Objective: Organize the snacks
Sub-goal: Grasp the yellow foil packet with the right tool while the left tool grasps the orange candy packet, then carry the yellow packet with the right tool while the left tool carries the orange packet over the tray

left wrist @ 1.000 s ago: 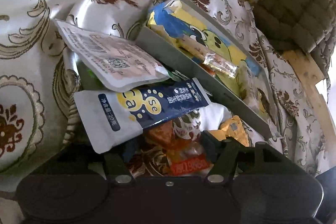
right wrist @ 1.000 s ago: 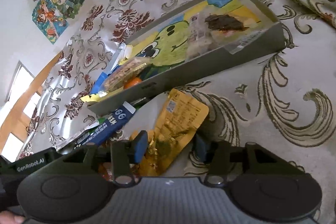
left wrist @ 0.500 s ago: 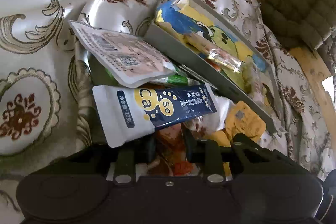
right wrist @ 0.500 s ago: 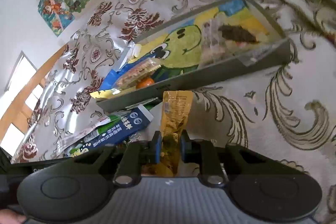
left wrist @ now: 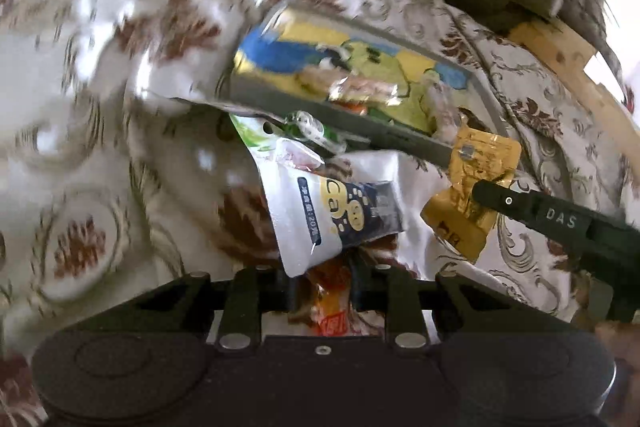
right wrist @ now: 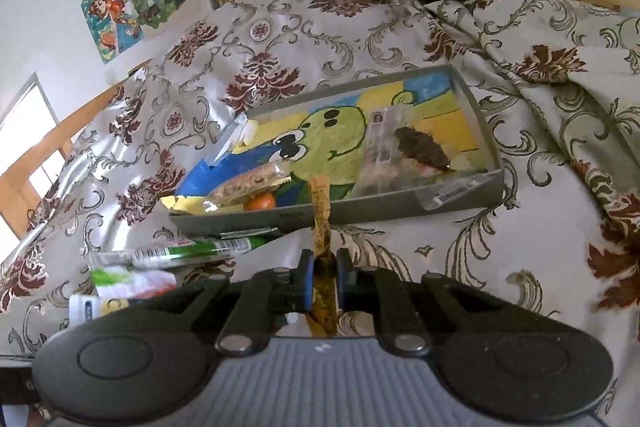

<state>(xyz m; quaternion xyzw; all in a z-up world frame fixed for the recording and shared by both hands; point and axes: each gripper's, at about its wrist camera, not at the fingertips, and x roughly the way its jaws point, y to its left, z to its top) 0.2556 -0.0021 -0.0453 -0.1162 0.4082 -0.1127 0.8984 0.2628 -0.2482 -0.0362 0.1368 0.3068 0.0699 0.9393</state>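
Right gripper is now lifting the crinkled gold foil snack packet, pinching it before the grey cardboard tray | left gripper is pinching an orange wrapper nearby | risk: limp packet snagging tray wall

Golden packet; grey tray

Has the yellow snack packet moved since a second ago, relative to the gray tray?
Yes. The yellow snack packet, flat on the cloth below the gray tray before, now hangs edge-on in the right gripper, its tip up over the tray's front wall.
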